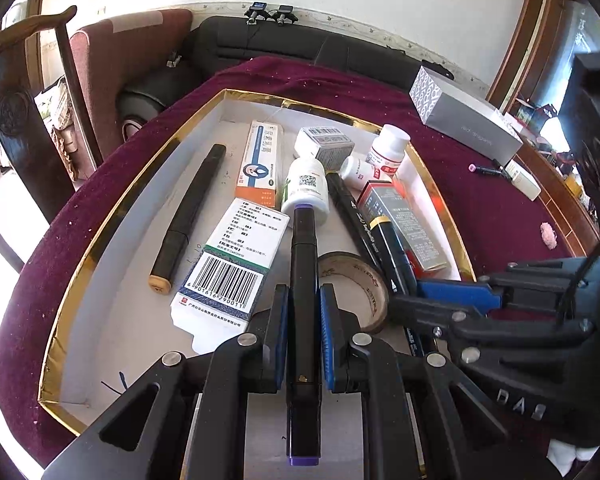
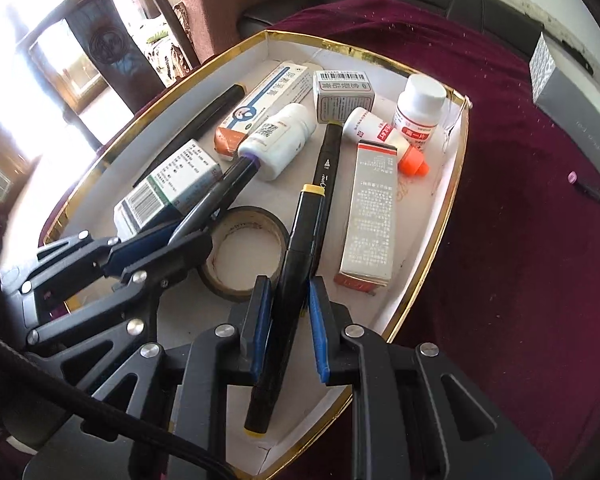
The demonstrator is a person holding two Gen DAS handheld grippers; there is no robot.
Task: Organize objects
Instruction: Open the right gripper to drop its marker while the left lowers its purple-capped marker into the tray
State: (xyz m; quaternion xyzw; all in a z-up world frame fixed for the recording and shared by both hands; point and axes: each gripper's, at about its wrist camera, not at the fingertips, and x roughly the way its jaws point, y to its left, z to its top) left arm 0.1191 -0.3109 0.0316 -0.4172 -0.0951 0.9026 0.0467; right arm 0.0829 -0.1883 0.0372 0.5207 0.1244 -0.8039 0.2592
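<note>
A white tray with a gold rim (image 1: 112,216) (image 2: 448,200) sits on a maroon cloth and holds medicine boxes, bottles and markers. My left gripper (image 1: 304,304) is shut on a black marker with purple ends (image 1: 304,264). The marker's far tip rests against a lying white bottle (image 1: 306,188). In the right wrist view, that gripper (image 2: 160,248) and the purple-ended marker (image 2: 228,188) come in from the left. My right gripper (image 2: 288,304) is open. A black marker with yellow ends (image 2: 304,232) lies slanted between its blue pads, with a narrow gap at the left pad.
A tape roll (image 2: 244,252) lies under both markers. Another black marker (image 2: 326,160), a red-and-grey box (image 2: 368,216) and small bottles crowd the tray's right. A long black pen (image 1: 192,208) lies at its left. A grey box (image 1: 464,120) and a pink-capped pen (image 1: 486,170) rest on the cloth.
</note>
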